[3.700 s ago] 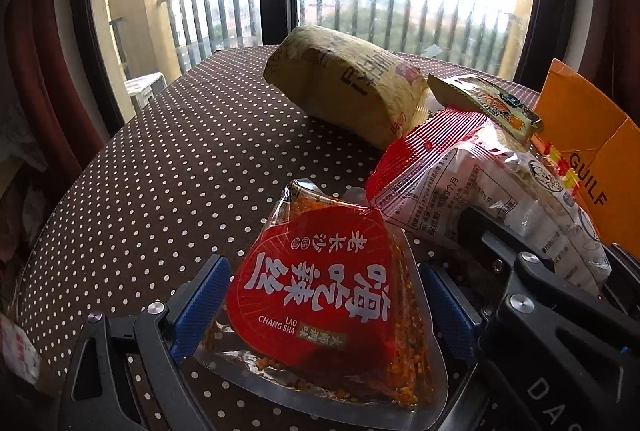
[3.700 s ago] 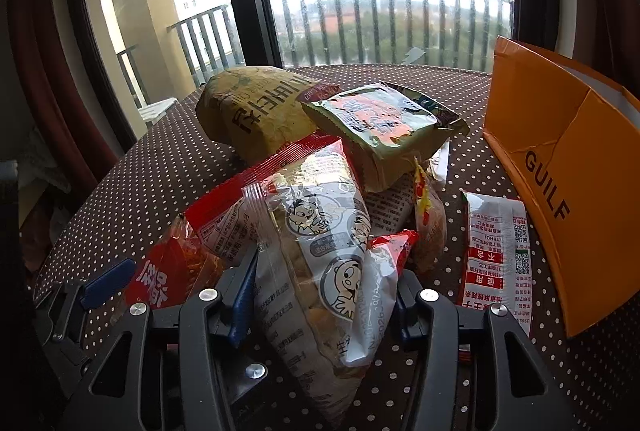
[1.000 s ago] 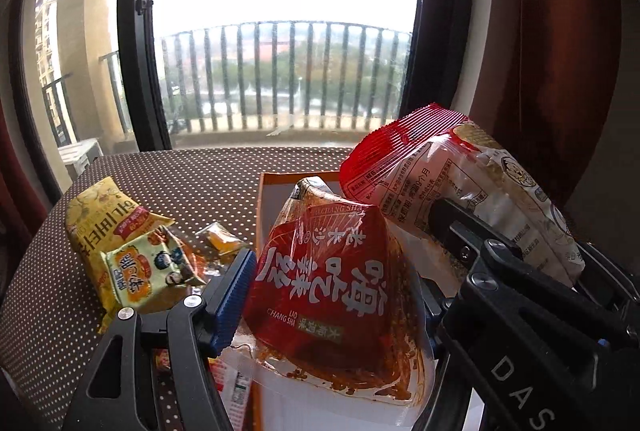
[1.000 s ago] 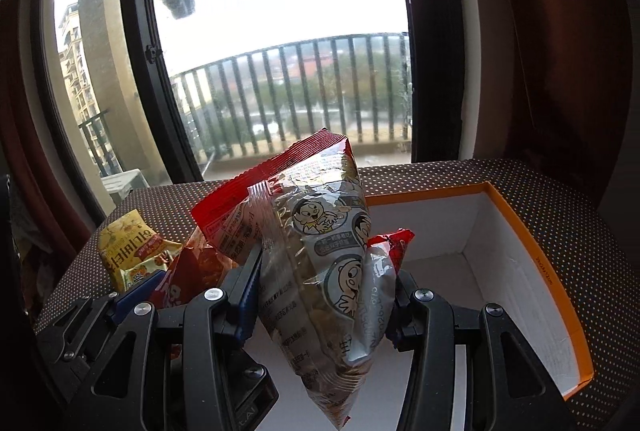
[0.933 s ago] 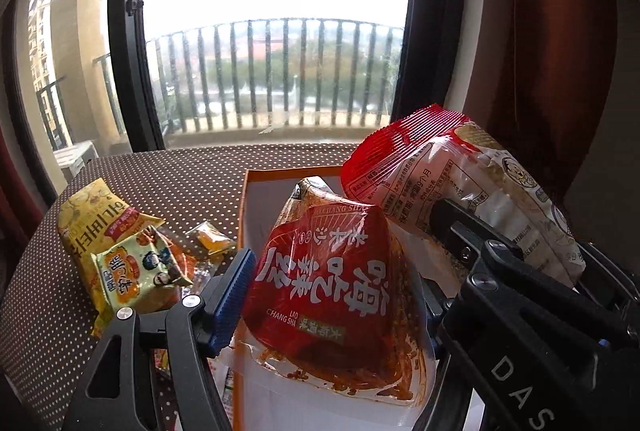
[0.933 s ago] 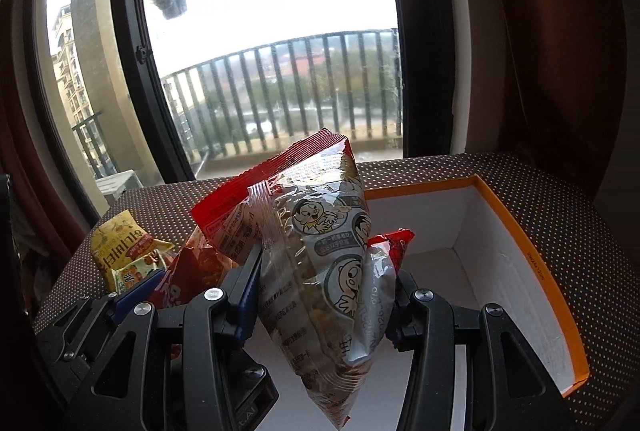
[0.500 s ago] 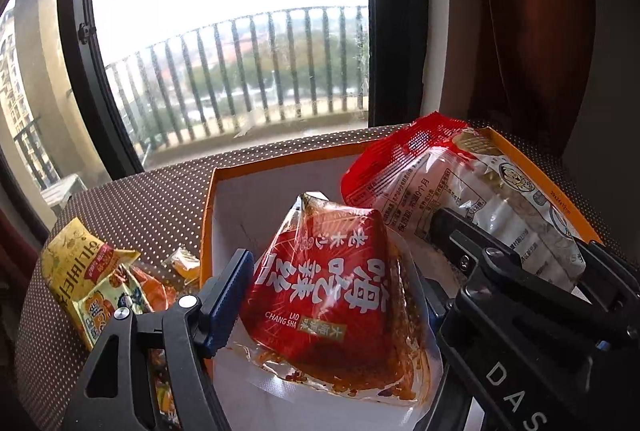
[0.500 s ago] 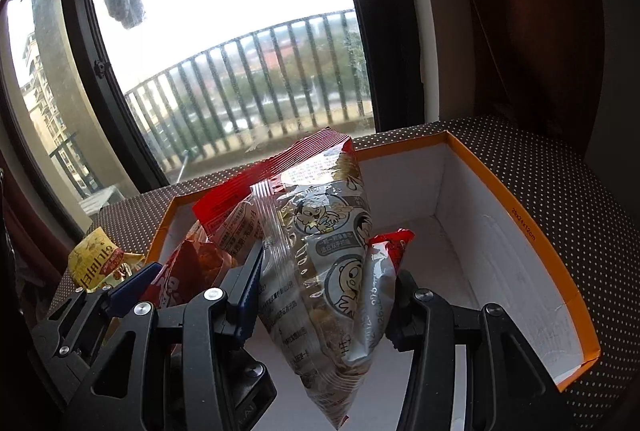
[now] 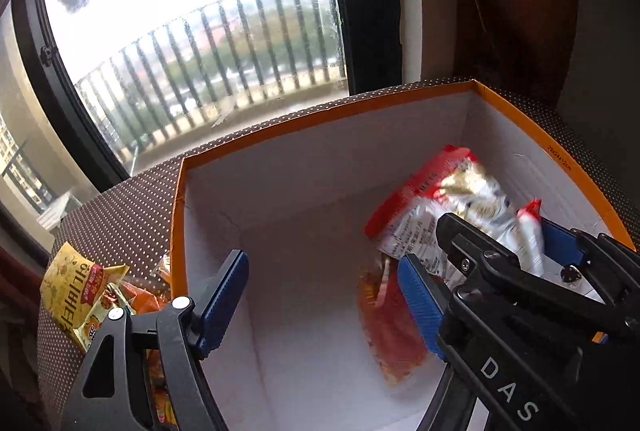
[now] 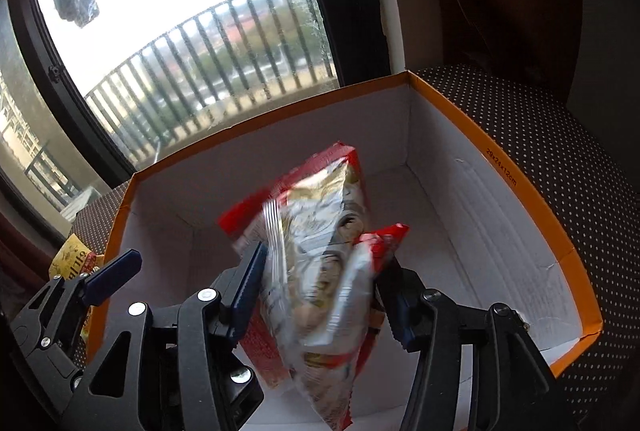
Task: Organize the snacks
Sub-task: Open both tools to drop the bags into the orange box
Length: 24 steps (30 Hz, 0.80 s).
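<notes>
Change, left side: half a second ago the red spicy-snack pack (image 9: pixel 394 327) sat pinched between the blue pads; now the left gripper (image 9: pixel 322 297) stands wide apart with nothing between its pads, and the pack shows blurred below, inside the box.
Change, right side: the right gripper (image 10: pixel 324 289) held its bag firmly before; now the bag is motion-blurred and its pads look spread.
Change, view: both cameras have tipped down and look further into the orange box (image 9: pixel 320 113).
Left fingers: open, empty, hanging above the white box floor.
Red pack vs. left fingers: beneath and just beside the right-hand pad, partly hidden by it; whether it already rests on the floor I cannot tell.
Right fingers: parted around the red-and-silver cartoon bag (image 10: pixel 320 271); whether either pad touches it I cannot tell.
Cartoon bag position: between the right pads, over the box interior, upright, lower end toward the camera.
Outside the box: a yellow packet (image 9: pixel 72 285) and other snacks lie on the dotted tablecloth (image 9: pixel 128 215), left of the box wall.
</notes>
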{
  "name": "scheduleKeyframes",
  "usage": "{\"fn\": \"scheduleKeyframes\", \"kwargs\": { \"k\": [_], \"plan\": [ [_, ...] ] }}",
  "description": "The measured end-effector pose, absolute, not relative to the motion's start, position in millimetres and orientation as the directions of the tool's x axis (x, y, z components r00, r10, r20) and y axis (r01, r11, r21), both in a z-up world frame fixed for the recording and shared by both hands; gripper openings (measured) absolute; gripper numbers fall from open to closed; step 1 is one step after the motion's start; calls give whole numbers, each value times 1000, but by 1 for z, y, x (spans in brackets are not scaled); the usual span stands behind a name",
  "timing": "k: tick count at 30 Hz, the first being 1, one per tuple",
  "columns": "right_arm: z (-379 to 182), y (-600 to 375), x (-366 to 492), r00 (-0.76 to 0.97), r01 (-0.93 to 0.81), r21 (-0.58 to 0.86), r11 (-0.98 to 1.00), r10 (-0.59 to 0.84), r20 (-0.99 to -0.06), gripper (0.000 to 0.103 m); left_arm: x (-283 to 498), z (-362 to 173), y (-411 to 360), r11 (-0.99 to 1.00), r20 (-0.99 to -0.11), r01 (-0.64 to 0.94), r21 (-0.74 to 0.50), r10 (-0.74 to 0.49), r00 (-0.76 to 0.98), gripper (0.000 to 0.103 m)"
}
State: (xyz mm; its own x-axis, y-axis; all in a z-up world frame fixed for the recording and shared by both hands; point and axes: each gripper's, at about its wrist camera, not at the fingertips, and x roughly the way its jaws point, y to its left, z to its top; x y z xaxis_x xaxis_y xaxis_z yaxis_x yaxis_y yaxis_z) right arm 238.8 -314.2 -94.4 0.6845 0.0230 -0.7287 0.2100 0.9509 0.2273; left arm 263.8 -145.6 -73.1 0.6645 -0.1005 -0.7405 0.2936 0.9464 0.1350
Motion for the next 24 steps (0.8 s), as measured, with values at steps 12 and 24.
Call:
{"fn": "scheduleKeyframes", "kwargs": {
  "k": [12, 24],
  "plan": [
    [-83, -313, 219, 689, 308, 188, 933, -82, -720, 81, 252, -65, -138, 939, -722, 321, 120, -139, 678, 79],
    [-69, -302, 196, 723, 315, 178, 932, -115, -681, 83, 230, -50, -124, 942, -688, 323, 93, -174, 705, 79]
  ]
}}
